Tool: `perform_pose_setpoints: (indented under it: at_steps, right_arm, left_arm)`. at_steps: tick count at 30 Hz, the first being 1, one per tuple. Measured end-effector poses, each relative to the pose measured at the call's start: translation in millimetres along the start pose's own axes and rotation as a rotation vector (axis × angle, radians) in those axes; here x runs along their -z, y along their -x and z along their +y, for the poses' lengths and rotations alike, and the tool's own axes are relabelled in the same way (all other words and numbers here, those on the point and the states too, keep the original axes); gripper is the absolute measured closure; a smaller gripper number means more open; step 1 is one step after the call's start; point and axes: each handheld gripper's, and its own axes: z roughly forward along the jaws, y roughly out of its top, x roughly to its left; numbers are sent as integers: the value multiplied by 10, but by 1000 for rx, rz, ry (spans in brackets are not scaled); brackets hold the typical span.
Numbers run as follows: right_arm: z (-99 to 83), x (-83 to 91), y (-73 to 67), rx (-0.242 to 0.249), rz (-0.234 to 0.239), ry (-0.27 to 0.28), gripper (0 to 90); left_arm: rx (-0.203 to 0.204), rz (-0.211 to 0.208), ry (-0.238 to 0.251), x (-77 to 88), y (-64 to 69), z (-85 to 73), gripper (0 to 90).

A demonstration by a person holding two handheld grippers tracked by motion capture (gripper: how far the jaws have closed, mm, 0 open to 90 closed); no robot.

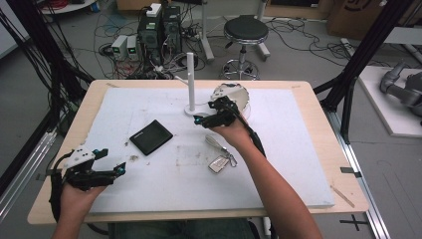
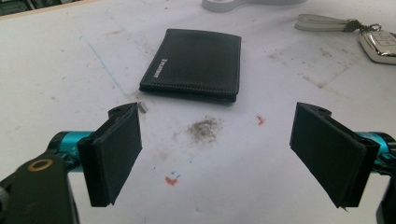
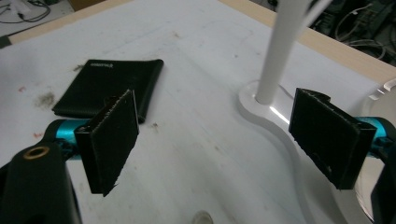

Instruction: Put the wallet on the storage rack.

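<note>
High view, right gripper [image 1: 202,118]: it hung over the table with its jaws wide apart and nothing between them.
Right gripper's spot: it was just beside the white stand [image 1: 190,82], near the round mirror [image 1: 232,95].
Left gripper [image 1: 113,160]: its jaws were spread wide too, holding nothing, near the table's left front edge.
Wallet [image 1: 151,137]: black, lying flat on the white mat [image 1: 298,149] between the two grippers, touching neither.
Keys [image 1: 220,157]: they lay under the right arm, apart from the wallet.
</note>
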Motion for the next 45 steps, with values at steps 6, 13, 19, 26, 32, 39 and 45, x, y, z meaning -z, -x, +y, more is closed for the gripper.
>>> perform_pose_setpoints:
  at_steps: [6,13,19,26,32,39,45]
  right_arm:
    - [139,-292,-107,8,38,-20,161]
    - [189,-599,-217,15,67,-54,161]
    - [227,-826,-293,15,90,-91,161]
    - [189,-1203,-382,6,134,-147,161]
    - [107,-1399,-416,-20,172,-191,162]
    - [51,-1515,-438,12,180,-220,195]
    - [68,-1480,-503,11,245,-238,498]
  left_arm:
    - [12,26,2,100,-5,-47,166]
    - [14,47,0,214,13,-99,166]
    - [14,58,-7,275,18,-137,166]
    - [20,72,-11,333,21,-178,166]
    - [15,71,-18,315,25,-176,166]
    - [1,62,-24,255,28,-146,166]
    - [-7,59,-28,218,44,-117,166]
